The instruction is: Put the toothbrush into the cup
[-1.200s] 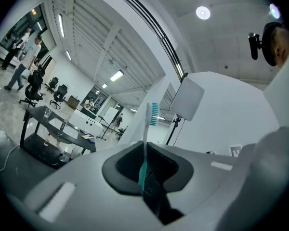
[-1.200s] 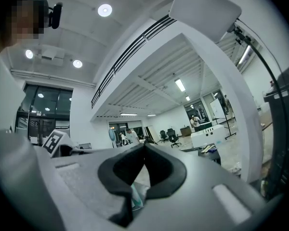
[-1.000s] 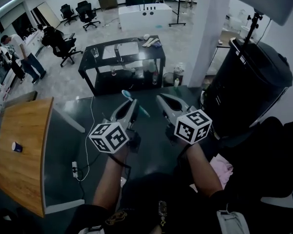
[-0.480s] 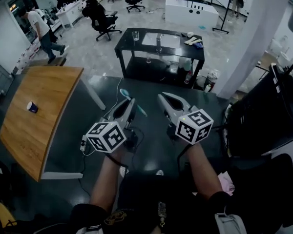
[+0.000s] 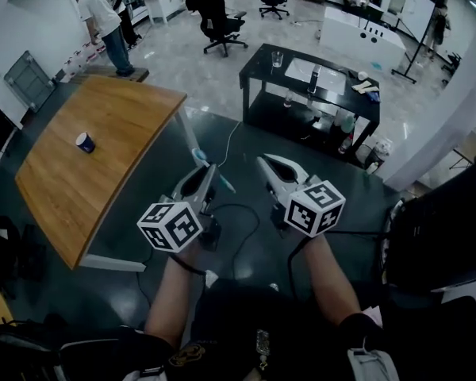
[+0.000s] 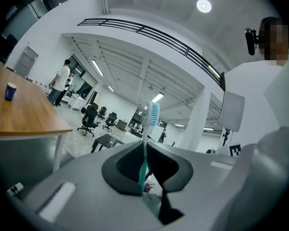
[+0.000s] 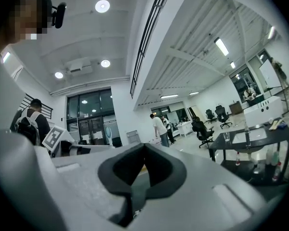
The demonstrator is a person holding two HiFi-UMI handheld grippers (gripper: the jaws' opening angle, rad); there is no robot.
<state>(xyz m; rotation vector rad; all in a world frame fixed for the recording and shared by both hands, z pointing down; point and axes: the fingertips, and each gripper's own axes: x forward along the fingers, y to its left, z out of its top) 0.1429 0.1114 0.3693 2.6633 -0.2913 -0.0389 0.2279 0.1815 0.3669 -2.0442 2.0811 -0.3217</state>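
A teal toothbrush point(image 5: 215, 173) with a pale blue head is clamped crosswise in my left gripper point(image 5: 209, 170), which is shut on its handle. In the left gripper view the toothbrush point(image 6: 153, 115) stands upright between the jaws of the left gripper point(image 6: 145, 147). A small blue cup point(image 5: 85, 142) stands on the wooden table point(image 5: 111, 125), far to the left and ahead of the gripper; the same cup point(image 6: 10, 91) appears at the left edge of the left gripper view. My right gripper point(image 5: 265, 163) is beside the left one, shut and empty; its jaws meet in the right gripper point(image 7: 144, 147) view.
Both grippers hover over a dark grey table point(image 5: 143, 221) with a black cable point(image 5: 242, 213) on it. Ahead stands a black two-tier table point(image 5: 333, 74) with bottles. A large black object point(image 5: 440, 228) is at the right. People point(image 5: 101, 14) and office chairs point(image 5: 214, 18) are far behind.
The whole view has swung to the left: the wooden table and cup have come from the picture's left edge towards its middle. Both grippers keep the same pose, and the toothbrush stays gripped.
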